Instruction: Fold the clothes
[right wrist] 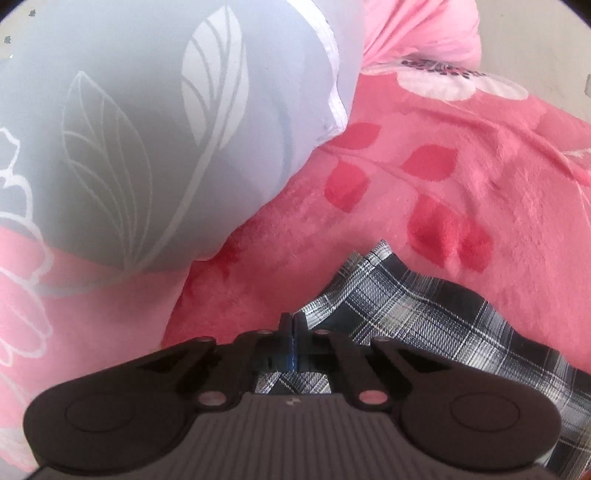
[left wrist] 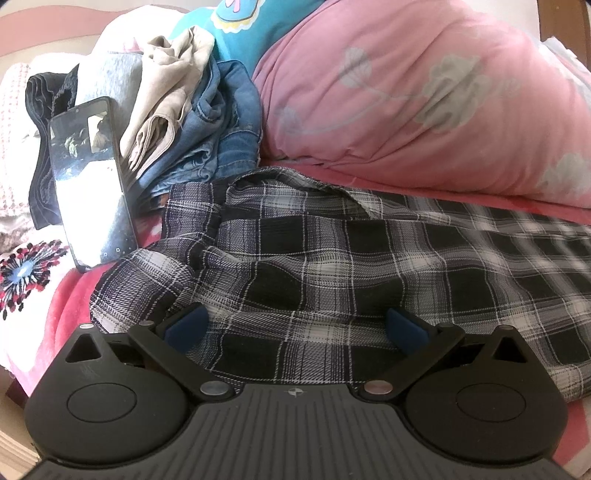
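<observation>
A pink pillow (left wrist: 424,92) with grey flowers is seen at the back of the bed in the left wrist view, pressed close against the far edge of the plaid garment (left wrist: 332,258). To its left a heap of clothes is piled: blue jeans (left wrist: 225,125), a beige garment (left wrist: 166,99), a dark garment (left wrist: 40,110) and a teal piece (left wrist: 240,33) on top. A phone (left wrist: 88,181) is propped upright against this heap, its lit screen turned toward the camera, just beside the garment's left end. A pink blanket (right wrist: 424,184) with red leaves covers the bed, and a grey pillow (right wrist: 147,129) with white leaf outlines is seen in the right wrist view, lying on the blanket near the garment's corner.

The plaid garment is black, grey and white, and it is spread across the blanket in front of the pillows. It is rumpled at its left end, where folds and an opening are bunched, and flatter toward the right. In the right wrist view one pointed corner (right wrist: 380,251) of it is seen lying on the blanket.

The left tongs (left wrist: 295,326) are held wide apart just above the garment, with cloth seen between the blue pads (left wrist: 186,325) but nothing gripped. The right tongs (right wrist: 291,325) are closed tight, fingers together, at the garment's edge; plaid cloth is seen directly under them, and the edge appears pinched, though the contact itself is hidden.
</observation>
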`<state>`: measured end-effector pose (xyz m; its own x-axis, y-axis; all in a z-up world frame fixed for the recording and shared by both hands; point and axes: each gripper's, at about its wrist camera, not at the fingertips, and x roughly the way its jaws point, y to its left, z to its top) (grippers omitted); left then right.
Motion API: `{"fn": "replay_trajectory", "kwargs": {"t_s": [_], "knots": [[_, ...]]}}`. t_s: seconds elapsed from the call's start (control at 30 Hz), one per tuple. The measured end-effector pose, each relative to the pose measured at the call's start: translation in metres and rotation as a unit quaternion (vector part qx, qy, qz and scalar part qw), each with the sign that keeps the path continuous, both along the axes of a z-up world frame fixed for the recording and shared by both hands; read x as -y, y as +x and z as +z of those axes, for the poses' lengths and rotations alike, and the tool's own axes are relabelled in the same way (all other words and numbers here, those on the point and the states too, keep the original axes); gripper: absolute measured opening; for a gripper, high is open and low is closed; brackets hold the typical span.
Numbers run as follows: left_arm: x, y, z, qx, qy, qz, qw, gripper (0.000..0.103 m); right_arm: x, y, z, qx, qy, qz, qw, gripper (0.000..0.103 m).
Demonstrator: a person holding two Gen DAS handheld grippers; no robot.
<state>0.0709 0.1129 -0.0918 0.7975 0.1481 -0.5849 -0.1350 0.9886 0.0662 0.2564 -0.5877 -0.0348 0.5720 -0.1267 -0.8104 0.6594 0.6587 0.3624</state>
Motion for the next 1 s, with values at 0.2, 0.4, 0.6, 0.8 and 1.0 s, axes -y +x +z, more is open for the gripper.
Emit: {"fn": "replay_trajectory", "kwargs": {"t_s": [0.2, 0.4, 0.6, 0.8, 1.0], "knots": [[-0.001, 0.0, 0.001, -0.001, 0.002, 0.0, 1.0, 0.103, -0.004, 0.005, -0.006, 0.005, -0.004, 0.004, 1.0, 0.0], [0.0, 0.001, 0.0, -0.003, 0.004, 0.0, 1.0, 0.103, 0.001, -0.003, -0.019, 0.02, 0.012, -0.012, 1.0, 0.002], [-0.001, 0.002, 0.0, -0.007, 0.004, -0.002, 1.0, 0.103, -0.039, -0.033, 0.022, 0.05, -0.039, 0.073, 0.995, 0.02], [-0.001, 0.003, 0.001, -0.01, 0.003, 0.002, 0.9999, 0.103, -0.162, -0.022, 0.018, 0.023, -0.056, 0.294, 0.954, 0.02], [-0.004, 0.003, 0.003, -0.015, -0.007, 0.002, 0.9999, 0.103, -0.151, 0.009, -0.006, 0.043, -0.023, 0.248, 0.968, 0.02]]}}
